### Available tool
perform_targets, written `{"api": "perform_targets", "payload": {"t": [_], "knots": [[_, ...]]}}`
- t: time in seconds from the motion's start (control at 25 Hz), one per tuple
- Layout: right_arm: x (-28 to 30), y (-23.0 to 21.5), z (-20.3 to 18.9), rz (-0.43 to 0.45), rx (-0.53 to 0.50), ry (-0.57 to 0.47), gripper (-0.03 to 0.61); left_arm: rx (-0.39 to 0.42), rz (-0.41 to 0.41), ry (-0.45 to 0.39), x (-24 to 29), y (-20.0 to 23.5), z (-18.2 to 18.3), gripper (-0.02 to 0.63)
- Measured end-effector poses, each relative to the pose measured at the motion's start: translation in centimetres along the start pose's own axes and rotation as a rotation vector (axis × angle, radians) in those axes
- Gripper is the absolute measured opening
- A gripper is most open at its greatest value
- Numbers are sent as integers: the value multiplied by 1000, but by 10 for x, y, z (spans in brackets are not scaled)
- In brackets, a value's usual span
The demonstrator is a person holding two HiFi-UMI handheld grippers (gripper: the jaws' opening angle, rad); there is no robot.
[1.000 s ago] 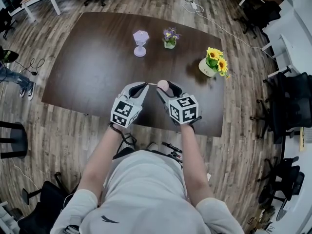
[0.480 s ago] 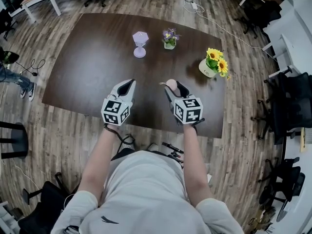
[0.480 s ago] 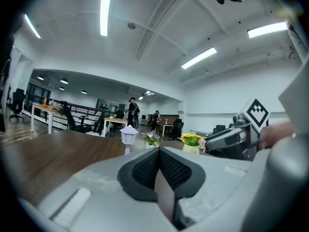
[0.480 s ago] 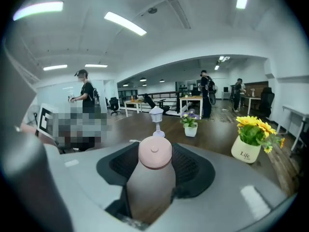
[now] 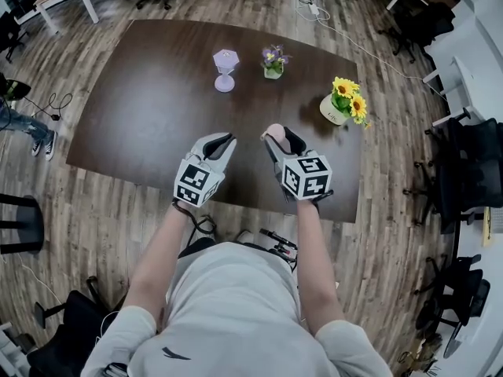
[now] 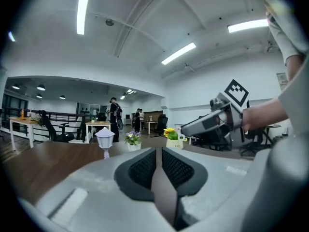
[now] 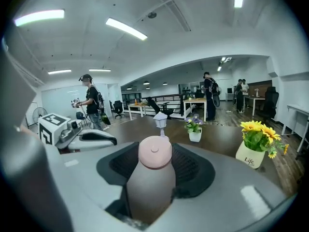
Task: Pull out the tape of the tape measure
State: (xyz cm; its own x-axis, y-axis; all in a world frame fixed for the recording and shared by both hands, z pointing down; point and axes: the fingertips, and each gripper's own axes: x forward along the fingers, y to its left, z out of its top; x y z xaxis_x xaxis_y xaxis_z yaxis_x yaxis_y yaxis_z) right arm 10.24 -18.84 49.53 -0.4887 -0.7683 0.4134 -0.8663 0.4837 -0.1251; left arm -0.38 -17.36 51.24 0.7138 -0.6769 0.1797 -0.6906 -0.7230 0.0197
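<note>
Tape measure gripped, tape not drawn out

Over the counter's (image 5: 141, 116) near edge, the right gripper (image 5: 280, 140) pinched the pink tape measure (image 7: 154, 154). The left gripper (image 5: 223, 140), jaws just opening and slightly apart on nothing, probably needed next to catch the tape's tip.

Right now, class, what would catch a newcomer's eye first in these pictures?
The right gripper, over the dark table's near edge, grips a pink tape measure. The left gripper beside it holds nothing, its fingers having just been opening. Farther back stand a pot of sunflowers at the right and a lilac lantern.
</note>
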Motion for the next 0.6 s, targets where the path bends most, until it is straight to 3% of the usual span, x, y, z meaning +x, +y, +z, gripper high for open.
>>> {"api": "perform_targets", "payload": {"t": [0.16,0.6], "knots": [[10,21,1,44,1,17,216,7,-39,-12,12,-20,2,73],[22,35,11,104,77,21,216,53,-69,-20,18,-21,8,114]]}}
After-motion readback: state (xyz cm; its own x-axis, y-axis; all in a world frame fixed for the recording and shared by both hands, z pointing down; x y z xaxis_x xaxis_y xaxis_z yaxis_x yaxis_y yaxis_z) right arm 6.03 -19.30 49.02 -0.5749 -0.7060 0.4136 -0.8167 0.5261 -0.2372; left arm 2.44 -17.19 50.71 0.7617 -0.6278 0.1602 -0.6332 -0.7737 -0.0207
